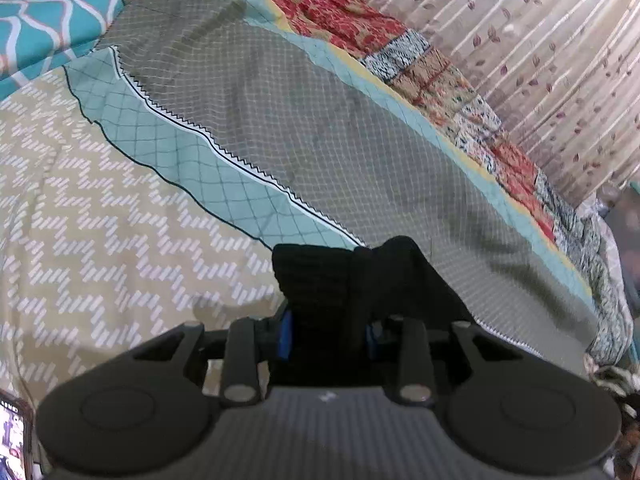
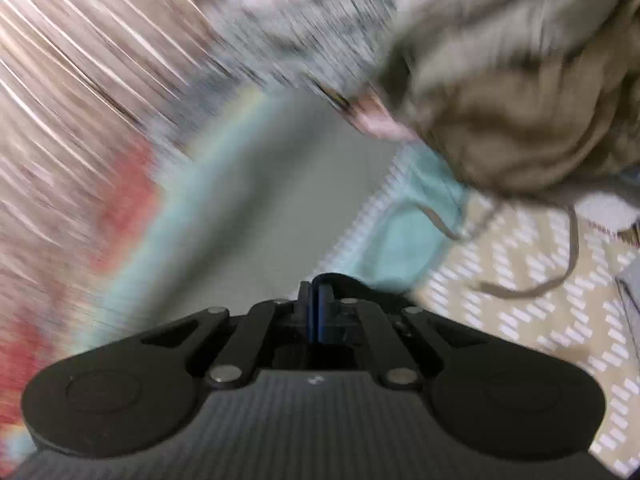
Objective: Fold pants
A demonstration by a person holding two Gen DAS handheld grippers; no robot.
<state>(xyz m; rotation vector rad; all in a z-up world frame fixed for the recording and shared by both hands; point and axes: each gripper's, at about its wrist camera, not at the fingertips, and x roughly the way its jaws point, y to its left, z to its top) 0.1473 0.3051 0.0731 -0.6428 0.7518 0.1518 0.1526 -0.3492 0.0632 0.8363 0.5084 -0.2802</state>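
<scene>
Pants: black fabric (image 1: pixel 320 280), bunched between the fingers of the left gripper (image 1: pixel 328 336) and lifted above the bedspread; only this gathered end shows, the rest hidden below the tool.
Left gripper: clenched on the black fabric, blue pads partly covered by it.
Right gripper: (image 2: pixel 320 312) pressed shut; a thin black strip (image 2: pixel 344 280) curls out to the right of its tips, and I cannot tell whether it is pinched there.
Bedspread: (image 1: pixel 120 220) beige zigzag, teal and grey lattice bands, running under both tools.
Olive garment: (image 2: pixel 520 120) crumpled far right with loose drawcords, heavily blurred.
Quilt: (image 1: pixel 340 12) red patchwork along the far edge.
Curtain: (image 1: pixel 540 60) leaf print.
Phone: (image 1: pixel 12 440) cut off at the near left, screen unreadable.
Writing: no legible labels.
</scene>
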